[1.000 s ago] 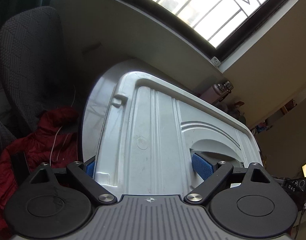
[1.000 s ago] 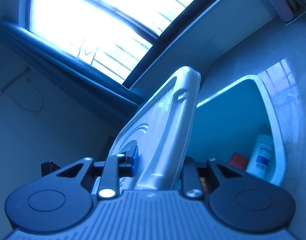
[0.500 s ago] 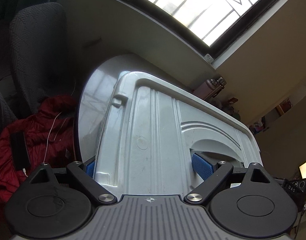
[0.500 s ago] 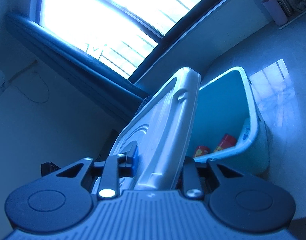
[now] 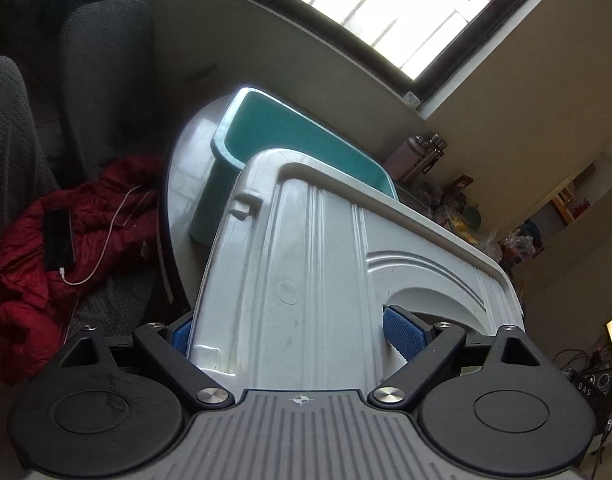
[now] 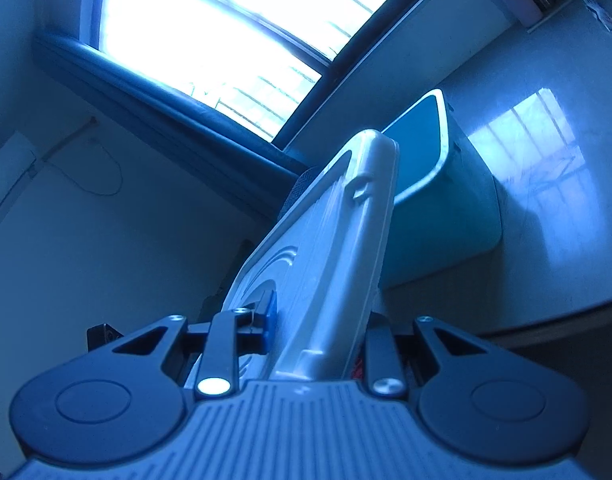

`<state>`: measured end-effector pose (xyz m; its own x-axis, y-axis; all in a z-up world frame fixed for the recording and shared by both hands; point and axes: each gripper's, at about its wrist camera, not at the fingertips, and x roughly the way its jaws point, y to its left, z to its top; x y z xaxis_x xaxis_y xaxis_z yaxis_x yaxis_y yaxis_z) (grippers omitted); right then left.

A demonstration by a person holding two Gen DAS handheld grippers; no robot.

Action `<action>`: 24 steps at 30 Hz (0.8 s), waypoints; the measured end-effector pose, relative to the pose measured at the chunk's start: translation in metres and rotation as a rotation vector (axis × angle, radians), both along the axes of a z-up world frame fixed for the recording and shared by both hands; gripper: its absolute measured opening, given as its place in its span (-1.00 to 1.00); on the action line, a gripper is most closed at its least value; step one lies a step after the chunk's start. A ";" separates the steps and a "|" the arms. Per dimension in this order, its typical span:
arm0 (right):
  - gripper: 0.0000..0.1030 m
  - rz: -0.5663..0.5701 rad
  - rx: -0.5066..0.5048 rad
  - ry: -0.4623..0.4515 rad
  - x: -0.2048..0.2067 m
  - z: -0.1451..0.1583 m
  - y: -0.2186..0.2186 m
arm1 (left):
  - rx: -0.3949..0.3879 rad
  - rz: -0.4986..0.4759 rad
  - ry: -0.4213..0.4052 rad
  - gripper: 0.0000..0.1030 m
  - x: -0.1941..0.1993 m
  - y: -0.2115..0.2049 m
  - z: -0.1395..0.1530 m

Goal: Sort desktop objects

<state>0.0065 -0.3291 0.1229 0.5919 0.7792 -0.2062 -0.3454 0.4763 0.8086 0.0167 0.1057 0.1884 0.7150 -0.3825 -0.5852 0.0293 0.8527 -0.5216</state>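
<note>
Both grippers are drawing the white lid [image 5: 317,280] back from the teal bin [image 5: 306,140], whose rim was hidden a second ago. The left gripper [image 5: 294,332] and right gripper [image 6: 317,320] are each clamping the lid in their jaws. The bin is sitting on the glossy white counter [image 6: 545,208], beneath a bright window [image 5: 385,12], beside a red jacket [image 5: 46,248].

Lid [image 5: 313,280]: white moulded plastic, smooth, ribbed, faint sheen. Bin [image 5: 290,136]: teal plastic, smooth; table [image 6: 545,160]: glossy, mirrors window. Left gripper's pads [image 5: 403,336]: blue, fine-textured; chair [image 5: 102,80]: dark knit cloth; jacket [image 5: 22,280]: red puffy fabric.
</note>
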 end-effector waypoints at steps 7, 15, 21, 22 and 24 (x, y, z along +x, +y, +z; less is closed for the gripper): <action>-0.53 0.015 0.036 -0.005 -0.031 -0.007 0.001 | 0.035 0.013 -0.007 0.78 -0.045 -0.003 0.004; -0.53 0.051 0.061 0.010 -0.052 -0.015 0.016 | 0.063 0.055 0.003 0.78 -0.087 0.009 0.004; -0.53 0.065 0.068 0.006 -0.062 -0.019 0.025 | 0.064 0.072 0.009 0.78 -0.107 0.018 0.002; -0.53 0.066 0.069 0.005 -0.063 -0.020 0.026 | 0.066 0.074 0.011 0.78 -0.109 0.020 0.002; -0.53 0.069 0.074 0.008 -0.065 -0.021 0.028 | 0.071 0.078 0.011 0.78 -0.113 0.021 0.003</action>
